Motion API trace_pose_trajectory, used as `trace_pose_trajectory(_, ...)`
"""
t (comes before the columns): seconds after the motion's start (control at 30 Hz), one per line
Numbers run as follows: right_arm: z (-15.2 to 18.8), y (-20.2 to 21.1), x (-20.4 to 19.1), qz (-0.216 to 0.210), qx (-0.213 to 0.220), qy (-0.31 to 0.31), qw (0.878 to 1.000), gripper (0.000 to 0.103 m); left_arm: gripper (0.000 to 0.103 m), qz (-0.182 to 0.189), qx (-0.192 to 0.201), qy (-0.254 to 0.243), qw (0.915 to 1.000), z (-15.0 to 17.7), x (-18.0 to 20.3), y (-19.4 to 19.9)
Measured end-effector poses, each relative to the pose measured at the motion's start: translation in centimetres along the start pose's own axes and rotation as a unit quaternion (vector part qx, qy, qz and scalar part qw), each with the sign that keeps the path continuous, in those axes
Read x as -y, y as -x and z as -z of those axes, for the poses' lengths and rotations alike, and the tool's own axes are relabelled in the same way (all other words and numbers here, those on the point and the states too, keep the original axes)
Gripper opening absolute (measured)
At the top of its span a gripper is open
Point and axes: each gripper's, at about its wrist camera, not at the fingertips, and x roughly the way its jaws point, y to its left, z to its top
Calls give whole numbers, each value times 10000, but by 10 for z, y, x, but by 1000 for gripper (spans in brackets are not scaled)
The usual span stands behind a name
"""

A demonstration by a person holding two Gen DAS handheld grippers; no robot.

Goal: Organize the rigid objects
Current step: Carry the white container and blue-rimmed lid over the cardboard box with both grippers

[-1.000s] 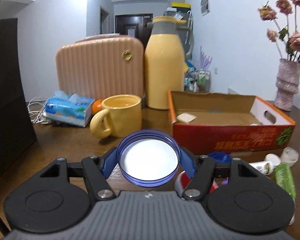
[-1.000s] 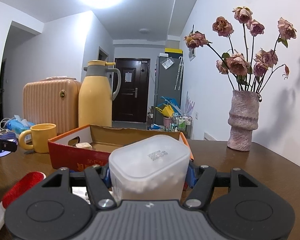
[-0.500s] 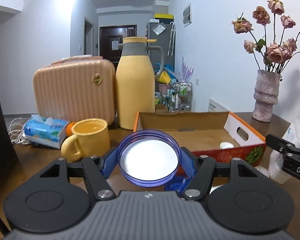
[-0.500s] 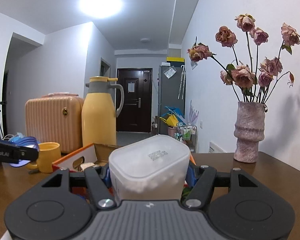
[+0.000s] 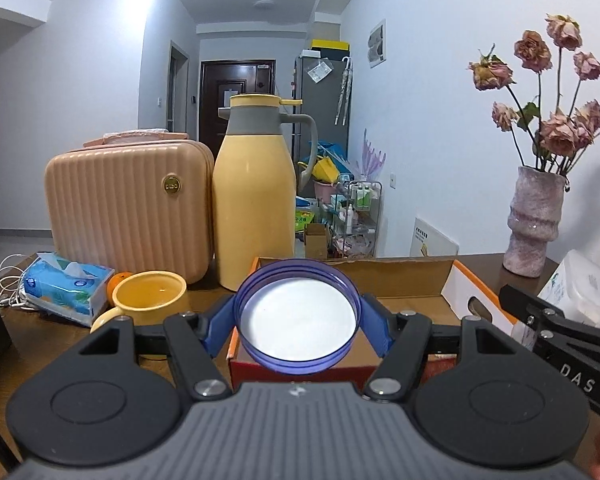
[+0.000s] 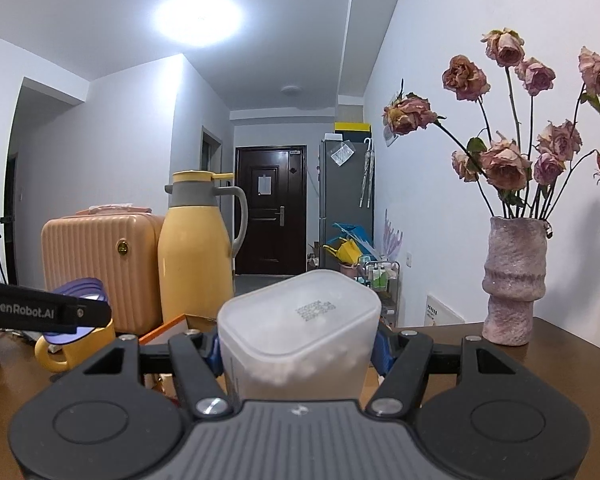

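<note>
I can barely see the orange-red cardboard box [image 5: 456, 280]; my left tongs [image 5: 298, 320] hide its front wall. They sit level above it, clamped on a round blue-rimmed plastic lid [image 5: 297, 318]. My right tongs [image 6: 298, 350], level too, pinch a translucent white plastic container [image 6: 300, 336], its base cut off.
</note>
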Motion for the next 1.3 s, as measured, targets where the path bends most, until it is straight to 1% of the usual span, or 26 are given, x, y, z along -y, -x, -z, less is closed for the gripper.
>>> trace_pose_trajectory(0.17, -2, -20, -2, 3, -33, -77, 10000, 65, 67, -131, 33, 13, 9999, -6, 0, -16)
trace_pose_trajectory(0.43, 1, -53, -5, 62, -202, -101, 9997, 65, 67, -168, -31, 98, 9998, -13, 0, -45)
trace_pose_trajectory(0.77, 1, -90, -9, 47, -425, -82, 9991, 65, 67, -267, -171, 1, 9995, -13, 3, -80)
trace_pose_trajectory(1.03, 1, -115, -7, 81, -656, -65, 9978, 65, 67, -327, -223, -54, 9992, -14, 7, -103)
trace_pose_trajectory(1.3, 2, -134, -6, 107, -957, -10, 9953, 65, 67, -357, -382, -175, 9985, -12, 10, -123)
